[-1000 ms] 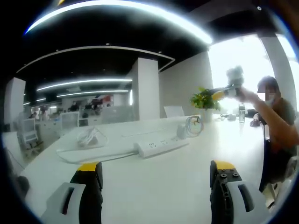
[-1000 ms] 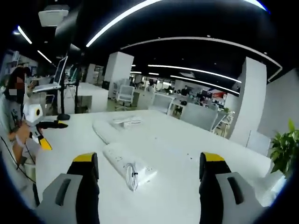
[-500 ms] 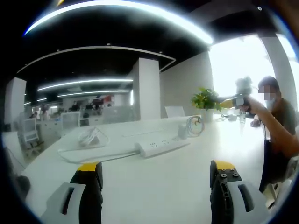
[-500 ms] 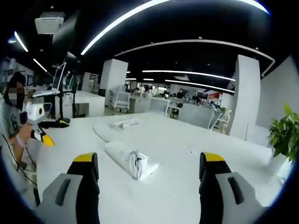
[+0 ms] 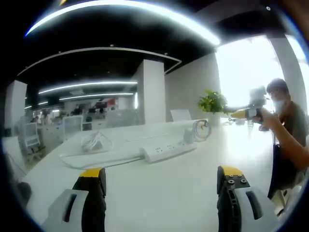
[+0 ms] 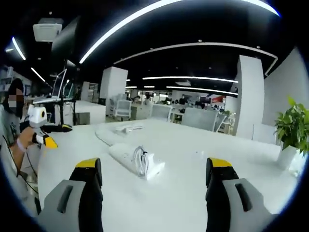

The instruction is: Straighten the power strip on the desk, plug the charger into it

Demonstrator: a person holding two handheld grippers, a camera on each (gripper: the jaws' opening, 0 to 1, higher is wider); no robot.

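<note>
A white power strip lies at an angle on the white desk, its cable trailing off to the left. Just past its far end sits a white charger with a looped cord. My left gripper is open, well short of the strip, with nothing between its jaws. In the right gripper view the power strip points toward me with the looped charger cord at its near end. My right gripper is open and held back from it. The right gripper is also seen raised above the desk.
A person sits at the desk's end, also seen as the person holding the left gripper. A potted plant stands beyond the charger. A second bundle of white cord lies further back. Office desks and chairs stand behind.
The right gripper has dropped lower and moved closer to the desk, so the strip looks nearer and flatter in its view. The power strip, charger and left gripper have not moved.
</note>
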